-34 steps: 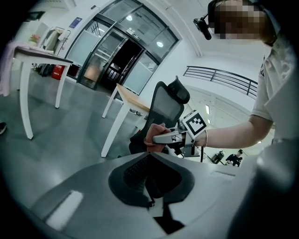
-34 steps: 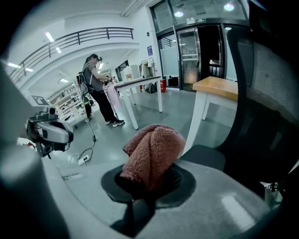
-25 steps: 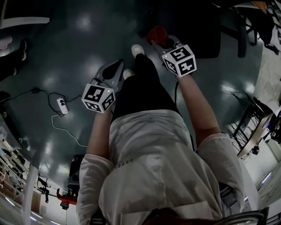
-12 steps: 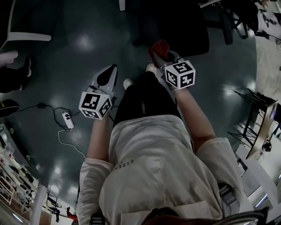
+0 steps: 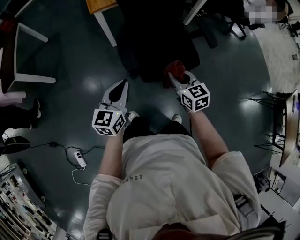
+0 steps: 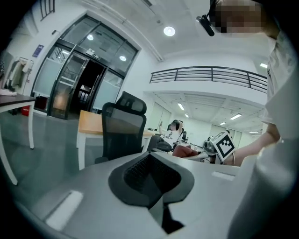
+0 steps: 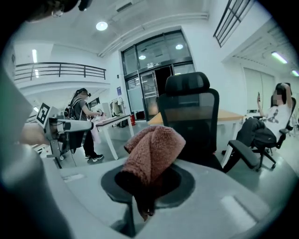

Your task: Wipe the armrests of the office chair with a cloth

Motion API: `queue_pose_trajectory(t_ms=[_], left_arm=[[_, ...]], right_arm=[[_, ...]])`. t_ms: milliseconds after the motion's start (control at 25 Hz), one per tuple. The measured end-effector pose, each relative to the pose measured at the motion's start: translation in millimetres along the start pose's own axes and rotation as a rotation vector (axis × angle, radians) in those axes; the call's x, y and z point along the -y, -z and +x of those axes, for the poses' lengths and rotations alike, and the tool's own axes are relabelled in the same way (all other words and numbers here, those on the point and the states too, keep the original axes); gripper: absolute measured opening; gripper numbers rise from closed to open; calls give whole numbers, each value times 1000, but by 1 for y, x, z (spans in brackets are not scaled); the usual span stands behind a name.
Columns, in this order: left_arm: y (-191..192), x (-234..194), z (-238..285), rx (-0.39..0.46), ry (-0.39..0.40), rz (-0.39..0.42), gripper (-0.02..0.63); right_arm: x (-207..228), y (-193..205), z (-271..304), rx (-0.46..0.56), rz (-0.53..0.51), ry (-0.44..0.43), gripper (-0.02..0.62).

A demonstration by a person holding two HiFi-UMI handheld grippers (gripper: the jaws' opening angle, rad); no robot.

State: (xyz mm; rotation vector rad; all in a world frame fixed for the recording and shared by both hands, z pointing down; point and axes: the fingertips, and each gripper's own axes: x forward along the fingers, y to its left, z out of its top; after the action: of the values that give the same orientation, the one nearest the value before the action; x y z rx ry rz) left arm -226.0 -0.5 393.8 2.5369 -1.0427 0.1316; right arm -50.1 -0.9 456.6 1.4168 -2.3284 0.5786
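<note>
A black office chair (image 5: 157,42) stands just ahead of me, its high mesh back (image 7: 189,116) facing the right gripper view and one armrest (image 7: 244,154) showing at its right. My right gripper (image 5: 174,77) is shut on a reddish-brown cloth (image 5: 173,69), which bunches up above the jaws (image 7: 152,154). The cloth hangs close to the chair's near edge without touching it. My left gripper (image 5: 123,85) is held level to the left, shut on nothing, with the chair (image 6: 124,130) ahead of it.
A wooden desk (image 5: 101,5) stands behind the chair, and a white table (image 5: 28,35) is at far left. A power strip (image 5: 80,159) and cable lie on the floor at left. A seated person (image 7: 273,121) is at right, and a stand (image 5: 272,101) is there too.
I have walked toward the chair, which now lies closer and lower in the head view. Both grippers keep their pose, and the cloth stays held.
</note>
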Motion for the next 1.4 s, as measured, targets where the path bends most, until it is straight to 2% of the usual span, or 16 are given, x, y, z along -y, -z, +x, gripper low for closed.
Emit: queue_pose_trajectory(t_ms=[120,280,520,680,840,1000,1120,1200,1280,1400], left_arm=[[6,49,36,-13,51,19,17],[29,133,81,-34,91,-9,17],[62,241,143,-84,150,-20,17],[73,286,180,-133,195,-8,17],[77,287,221,-171,198,-4,17],[70,268,275,-137,188,-49,16],[60,254,323,-95,172,-81,17],[53,247,358,-85,154,-84,17],[46,241,386,-97,136,-93,17],[37,224,412,-139,112,-91,15]], right_arm=[[32,18,-36,14,38,19,48],[81,50,-88,-29,97,6,49],[150,72,-157,-29,77,-5,49],[201,88,-189,-41,85,35,49],[249,96,-197,-46,140,88,48],[294,91,-185,-67,171,123,49],[333,82,-167,-96,176,114,49],[364,72,-153,-123,141,94,49],[393,60,-138,-136,119,81,49],[429,35,-111,-118,142,89,49]])
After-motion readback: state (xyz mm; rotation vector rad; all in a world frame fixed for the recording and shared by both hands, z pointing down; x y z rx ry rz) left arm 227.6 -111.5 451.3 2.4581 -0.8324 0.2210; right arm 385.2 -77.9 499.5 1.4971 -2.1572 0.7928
